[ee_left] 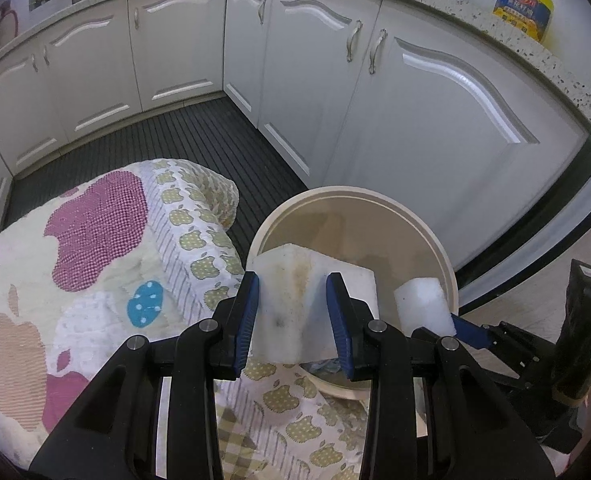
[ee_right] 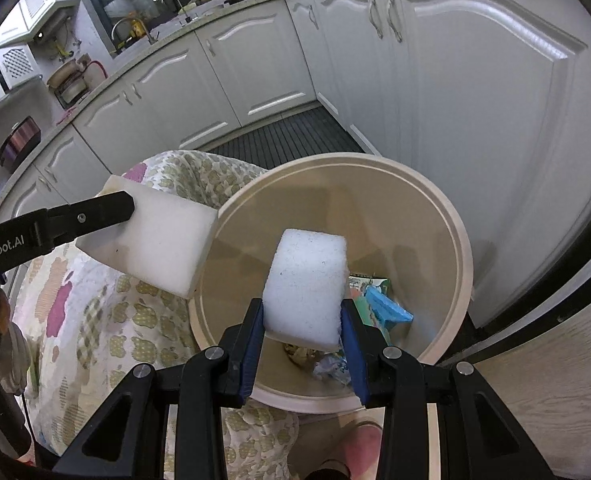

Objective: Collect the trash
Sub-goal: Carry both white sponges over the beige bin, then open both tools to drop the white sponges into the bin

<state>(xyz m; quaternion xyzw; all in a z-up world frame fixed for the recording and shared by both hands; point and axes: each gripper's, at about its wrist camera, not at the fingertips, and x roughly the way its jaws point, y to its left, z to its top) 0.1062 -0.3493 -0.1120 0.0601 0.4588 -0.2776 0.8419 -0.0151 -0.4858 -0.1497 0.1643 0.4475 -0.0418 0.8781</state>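
My left gripper (ee_left: 293,316) is shut on a large stained white foam block (ee_left: 295,292) and holds it at the left rim of a round beige trash bin (ee_left: 447,264). It also shows in the right wrist view (ee_right: 159,240), over the bin's left rim. My right gripper (ee_right: 302,338) is shut on a smaller white foam block (ee_right: 307,280) and holds it above the open bin (ee_right: 461,248). That block shows in the left wrist view (ee_left: 423,304) too. Wrappers and crumpled trash (ee_right: 375,308) lie at the bin's bottom.
A round seat covered in an apple-pattern cloth (ee_left: 95,264) stands left of the bin. White kitchen cabinets (ee_left: 435,120) run behind and to the right. A dark ribbed mat (ee_left: 199,140) covers the floor. An oil bottle (ee_left: 523,4) stands on the counter.
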